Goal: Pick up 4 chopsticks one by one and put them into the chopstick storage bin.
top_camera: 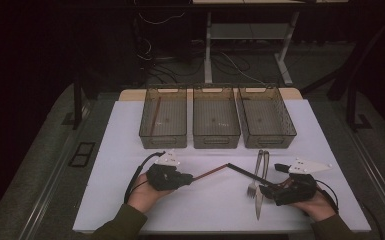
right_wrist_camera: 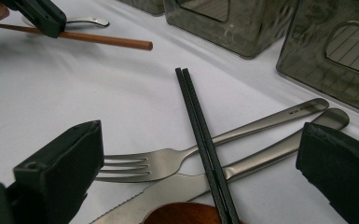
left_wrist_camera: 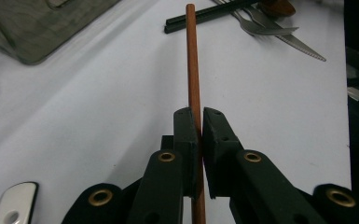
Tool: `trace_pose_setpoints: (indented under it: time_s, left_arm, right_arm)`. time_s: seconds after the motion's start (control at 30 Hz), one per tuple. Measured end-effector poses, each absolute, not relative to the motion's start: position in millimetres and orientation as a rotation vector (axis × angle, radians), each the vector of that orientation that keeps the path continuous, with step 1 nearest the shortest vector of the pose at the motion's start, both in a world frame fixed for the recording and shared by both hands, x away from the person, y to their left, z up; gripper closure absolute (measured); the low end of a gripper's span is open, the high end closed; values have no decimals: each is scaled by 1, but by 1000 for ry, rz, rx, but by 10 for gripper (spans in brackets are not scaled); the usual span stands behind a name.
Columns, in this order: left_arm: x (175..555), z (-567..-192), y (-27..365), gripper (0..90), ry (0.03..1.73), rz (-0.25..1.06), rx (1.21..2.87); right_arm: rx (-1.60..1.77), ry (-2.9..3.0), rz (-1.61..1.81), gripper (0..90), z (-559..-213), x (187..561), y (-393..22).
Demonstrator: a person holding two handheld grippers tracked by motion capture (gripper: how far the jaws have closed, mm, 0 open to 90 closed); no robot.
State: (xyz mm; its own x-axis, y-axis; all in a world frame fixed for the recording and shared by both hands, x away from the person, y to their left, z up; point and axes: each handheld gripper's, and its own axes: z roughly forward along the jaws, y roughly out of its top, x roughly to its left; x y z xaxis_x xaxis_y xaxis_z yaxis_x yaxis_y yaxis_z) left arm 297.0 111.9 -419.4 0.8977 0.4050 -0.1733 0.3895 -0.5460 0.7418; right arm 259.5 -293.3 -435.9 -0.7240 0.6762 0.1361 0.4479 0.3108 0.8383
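My left gripper point(left_wrist_camera: 199, 114) is shut on a brown wooden chopstick point(left_wrist_camera: 192, 60), which runs straight out past its fingertips. In the high view this gripper point(top_camera: 189, 176) sits at the lower left, and its chopstick point(top_camera: 210, 172) points right toward a pair of black chopsticks point(top_camera: 250, 175). My right gripper point(right_wrist_camera: 203, 140) stands open, low over the crossed cutlery. The black chopsticks point(right_wrist_camera: 200, 126), a steel fork point(right_wrist_camera: 168, 161) and a steel knife point(right_wrist_camera: 261, 156) lie between its pads, untouched. That gripper point(top_camera: 267, 189) is at the lower right.
Three clear plastic bins point(top_camera: 216, 122) line the back of the white mat point(top_camera: 130, 200); the left bin point(top_camera: 163, 122) holds a brown chopstick. A white spoon point(left_wrist_camera: 16, 205) lies near my left gripper. A brown wooden piece point(right_wrist_camera: 182, 214) sits under my right gripper.
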Motion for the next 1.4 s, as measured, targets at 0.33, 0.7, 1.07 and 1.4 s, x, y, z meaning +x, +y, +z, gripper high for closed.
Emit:
trace_pose_setpoints:
  time_s: [0.33, 0.7, 1.07, 1.4]
  left_arm:
    - [302, -411, 128, 838, 598, 57, 2164]
    - [309, -400, 153, 838, 651, 109, 2106]
    - [318, -390, 172, 838, 701, 163, 2058]
    - [336, -381, 187, 838, 754, 213, 2029]
  right_arm:
    - [1029, 2334, 1373, 5, -436, 259, -294]
    - [1026, 2336, 1369, 5, -436, 259, -294]
    - [1027, 2338, 1366, 5, -436, 260, -293]
    - [1038, 2331, 1367, 5, -436, 260, -294]
